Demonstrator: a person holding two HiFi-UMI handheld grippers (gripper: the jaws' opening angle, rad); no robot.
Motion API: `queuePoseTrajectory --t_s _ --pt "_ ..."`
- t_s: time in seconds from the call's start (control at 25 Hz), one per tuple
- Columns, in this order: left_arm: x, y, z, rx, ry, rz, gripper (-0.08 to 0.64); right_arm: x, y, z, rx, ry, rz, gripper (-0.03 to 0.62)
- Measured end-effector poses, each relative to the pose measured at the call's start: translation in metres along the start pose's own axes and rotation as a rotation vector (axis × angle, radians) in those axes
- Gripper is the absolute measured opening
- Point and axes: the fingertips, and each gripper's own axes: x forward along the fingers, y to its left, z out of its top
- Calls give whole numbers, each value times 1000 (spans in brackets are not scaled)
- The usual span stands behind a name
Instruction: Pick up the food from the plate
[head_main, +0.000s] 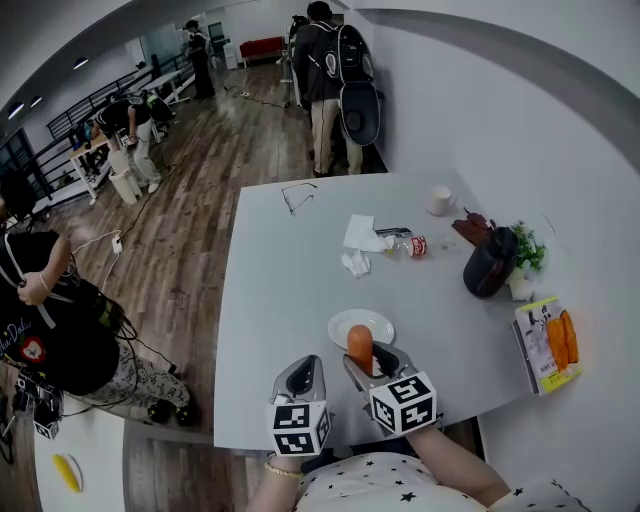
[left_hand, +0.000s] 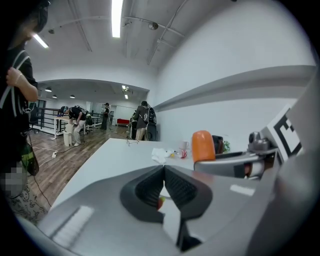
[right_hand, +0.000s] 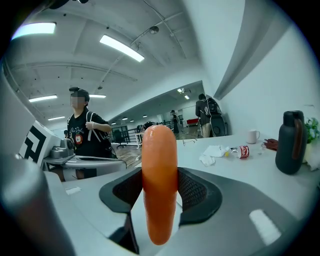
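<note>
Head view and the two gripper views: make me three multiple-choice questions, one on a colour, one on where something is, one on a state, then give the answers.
1. What colour is the plate? A white; B blue; C black.
2. Where is the orange sausage? A lying on the plate; B between the fingers of the right gripper; C between the fingers of the left gripper.
3. How do the left gripper's fingers stand? A wide apart; B shut on the orange sausage; C shut together, nothing held.
Answers: 1 A, the head view shows it white on the table; 2 B, the right gripper view shows it upright between those fingers; 3 C, the left gripper view shows the fingers meeting.
</note>
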Motion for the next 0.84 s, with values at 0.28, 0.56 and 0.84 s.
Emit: queuePoseTrajectory --t_s 0.28,0.56,0.84 --pt "1 1 -1 13 5 -4 8 1 -1 3 -7 -10 -13 216" --pt "3 1 4 16 2 -9 8 3 -2 6 -19 -4 -15 216" --pt "4 1 7 18 -4 -12 8 4 -1 9 -30 -8 -18 216"
